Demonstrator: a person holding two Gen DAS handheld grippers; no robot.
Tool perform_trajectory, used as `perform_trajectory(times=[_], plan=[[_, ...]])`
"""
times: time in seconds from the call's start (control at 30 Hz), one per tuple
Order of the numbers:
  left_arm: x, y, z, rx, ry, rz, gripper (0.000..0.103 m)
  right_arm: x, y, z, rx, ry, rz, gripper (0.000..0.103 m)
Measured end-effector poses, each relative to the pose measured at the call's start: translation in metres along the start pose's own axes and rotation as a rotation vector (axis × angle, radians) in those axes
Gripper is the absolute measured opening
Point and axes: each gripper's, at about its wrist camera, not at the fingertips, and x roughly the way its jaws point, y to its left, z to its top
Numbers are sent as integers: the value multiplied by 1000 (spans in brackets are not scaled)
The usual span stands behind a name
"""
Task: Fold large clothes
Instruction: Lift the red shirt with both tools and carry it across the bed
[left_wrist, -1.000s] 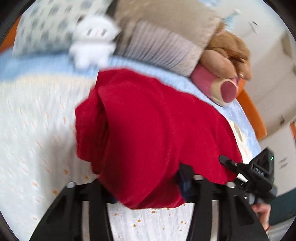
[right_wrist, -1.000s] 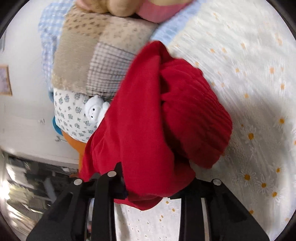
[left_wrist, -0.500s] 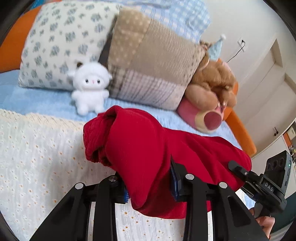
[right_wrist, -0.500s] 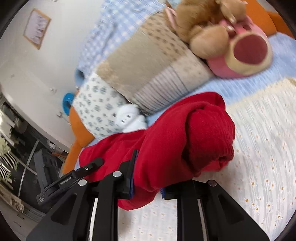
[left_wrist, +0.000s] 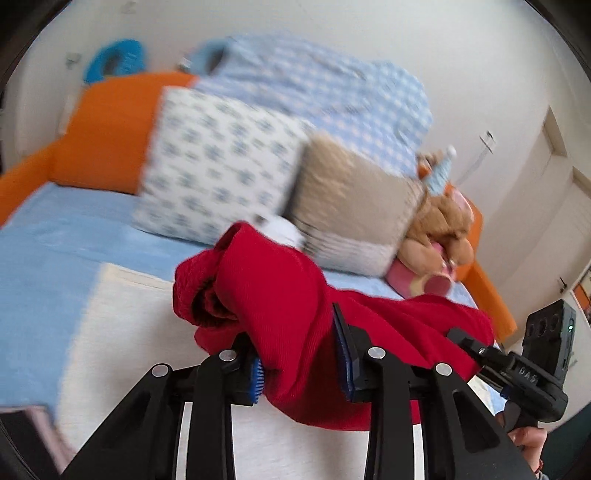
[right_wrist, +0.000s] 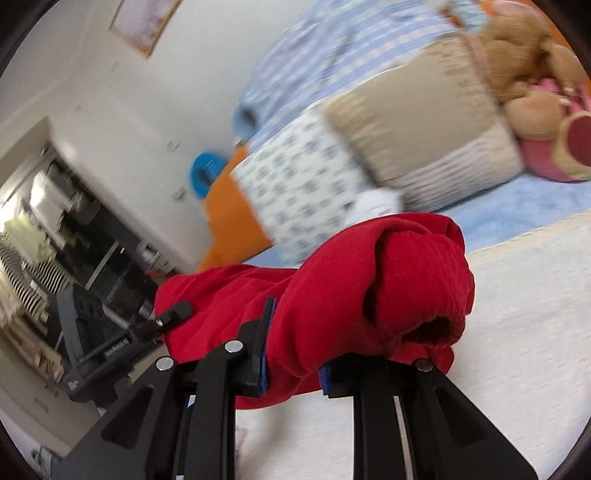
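Bed's right under my jaws here, covered with a white bedspread (left_wrist: 155, 354) and a light blue sheet (left_wrist: 55, 240) further up. Ahead of me there's an orange headboard (left_wrist: 110, 125) with pillows piled against it: a white one with a blue print (left_wrist: 218, 166), a beige patchwork one (left_wrist: 354, 206), and a blue checked one (left_wrist: 332, 92) behind them. A brown teddy bear (left_wrist: 439, 225) sits off to my right, hugging something pink. Walls are plain white; a white door (left_wrist: 554, 206) is far right. Off to my left hangs a framed picture (right_wrist: 144, 22) up high, and lower down a dark shelving area (right_wrist: 66, 236), pretty blurry. Daylight all over.
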Motion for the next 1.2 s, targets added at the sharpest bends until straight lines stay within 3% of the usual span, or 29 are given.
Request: perform_trajectory(times=[0.2, 0.33, 0.5, 0.67, 0.77, 0.9, 1.2], plan=[[-116, 128, 9, -69, -34, 141, 33, 88, 124, -48, -39, 95, 135, 19], [-207, 223, -9, -181, -82, 205, 32, 151, 219, -97, -82, 168, 217, 19], [-313, 307, -33, -244, -162, 280, 32, 202, 320, -146, -156, 242, 322, 19], [-371, 371, -73, -297, -181, 329, 32, 235, 374, -201, -221, 294, 387, 20], [-377, 399, -110, -334, -150, 322, 32, 247, 377, -233, -250, 346, 386, 20], [-366, 413, -172, -374, -78, 257, 32, 250, 349, -279, -236, 447, 378, 20], [-361, 401, -284, -372, -22, 139, 31, 198, 272, -346, -205, 500, 413, 19]])
